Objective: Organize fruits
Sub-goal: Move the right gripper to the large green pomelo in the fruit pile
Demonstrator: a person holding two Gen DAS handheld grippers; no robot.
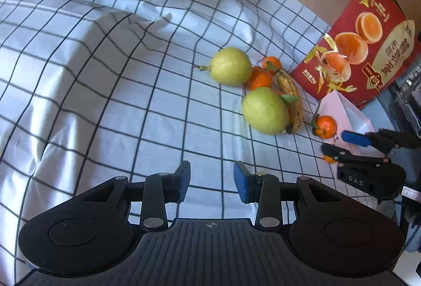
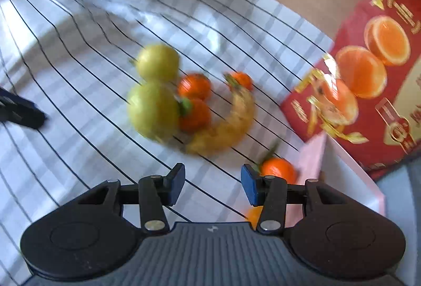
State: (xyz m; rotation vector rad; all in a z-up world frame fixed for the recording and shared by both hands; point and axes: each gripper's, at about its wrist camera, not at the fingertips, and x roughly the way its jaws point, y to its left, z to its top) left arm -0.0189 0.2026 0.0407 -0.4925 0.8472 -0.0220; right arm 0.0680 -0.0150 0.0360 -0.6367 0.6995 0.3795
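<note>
Both grippers' fingers [image 1: 211, 180] [image 2: 212, 184] apart, empty, above wrinkled grid-checked cloth [image 1: 105, 102]; red box [image 1: 368, 49] behind.

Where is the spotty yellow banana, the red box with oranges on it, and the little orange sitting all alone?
spotty yellow banana [image 1: 290, 99], left wrist view, middle of peel.
red box with oranges on it [image 1: 368, 49], left wrist view, printed front.
little orange sitting alone [image 1: 325, 126], left wrist view, its skin.

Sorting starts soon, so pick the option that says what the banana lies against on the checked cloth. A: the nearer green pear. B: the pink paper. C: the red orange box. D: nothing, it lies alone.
A: the banana curves along the nearer green pear, touching its side, with tangerines close by, and it lies apart from the red box.
</note>
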